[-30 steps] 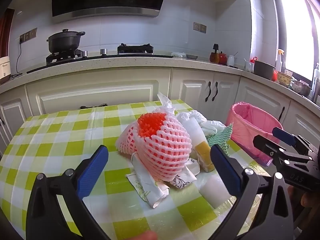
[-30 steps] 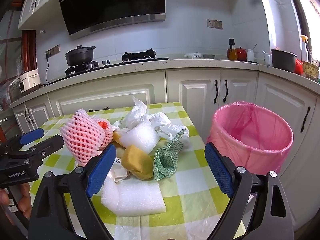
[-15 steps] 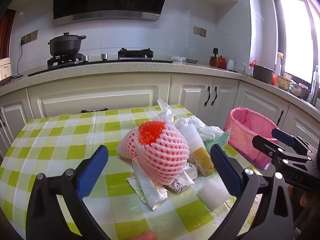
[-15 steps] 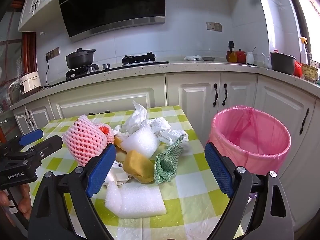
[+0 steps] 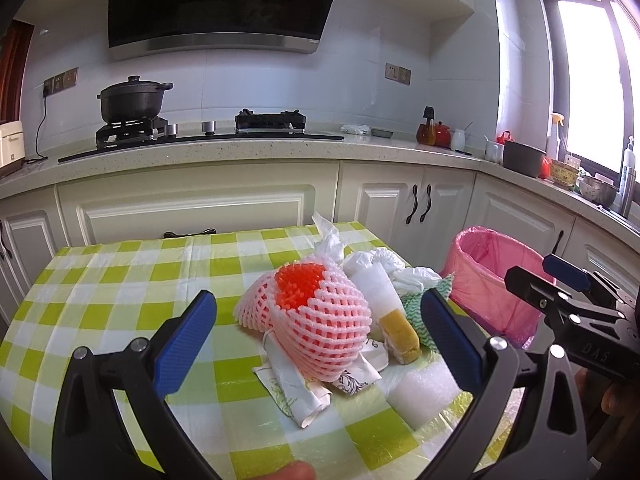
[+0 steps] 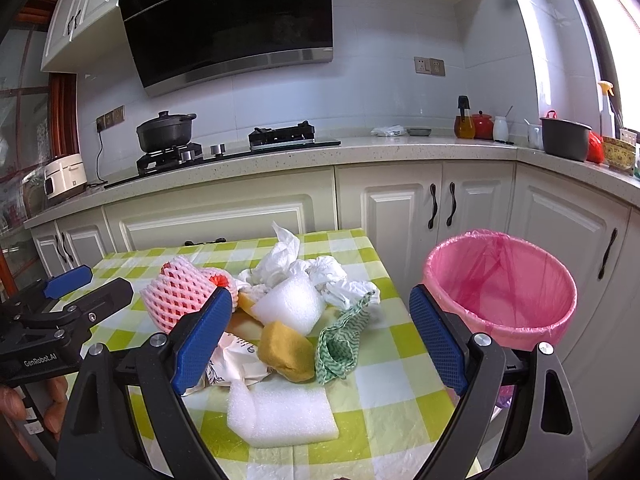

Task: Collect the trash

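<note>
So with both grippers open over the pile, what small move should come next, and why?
Probably lower the left gripper onto the pink foam fruit net and close. Its jaws stand open with the net framed between them, and nothing is held yet. The net sits on top of the pile, and the pink-lined bin beside the table looks empty.

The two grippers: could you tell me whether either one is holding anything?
Nothing is held: the left gripper and right gripper are both open above the trash pile.
</note>
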